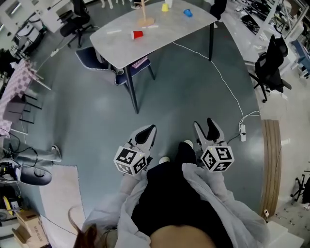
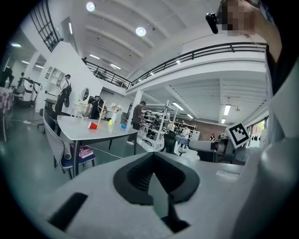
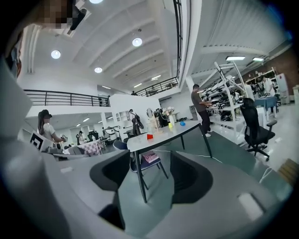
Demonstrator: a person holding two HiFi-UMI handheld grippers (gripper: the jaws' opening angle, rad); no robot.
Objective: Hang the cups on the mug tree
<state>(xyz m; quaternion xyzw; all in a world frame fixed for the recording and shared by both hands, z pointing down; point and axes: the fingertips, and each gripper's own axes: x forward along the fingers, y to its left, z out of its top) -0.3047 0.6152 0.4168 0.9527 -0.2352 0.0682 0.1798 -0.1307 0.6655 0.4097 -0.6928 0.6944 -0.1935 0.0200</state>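
A grey table (image 1: 116,46) stands far ahead across the floor. On it are a wooden mug tree (image 1: 144,14), a red cup (image 1: 137,34) lying on its side, a yellow cup (image 1: 165,7) and a blue cup (image 1: 188,12). Both grippers hang low in front of my body, well short of the table. My left gripper (image 1: 151,130) has its jaws together and holds nothing. My right gripper (image 1: 204,127) is open and empty. The right gripper view looks between the jaws at the red cup (image 3: 149,136), mug tree (image 3: 155,122) and blue cup (image 3: 182,123).
A blue chair (image 1: 131,68) is tucked under the table's near side. A white cable (image 1: 223,77) runs over the floor to a power strip (image 1: 243,131). A black office chair (image 1: 271,63) and a wooden board (image 1: 271,164) are on the right. A person (image 3: 200,109) stands beyond the table.
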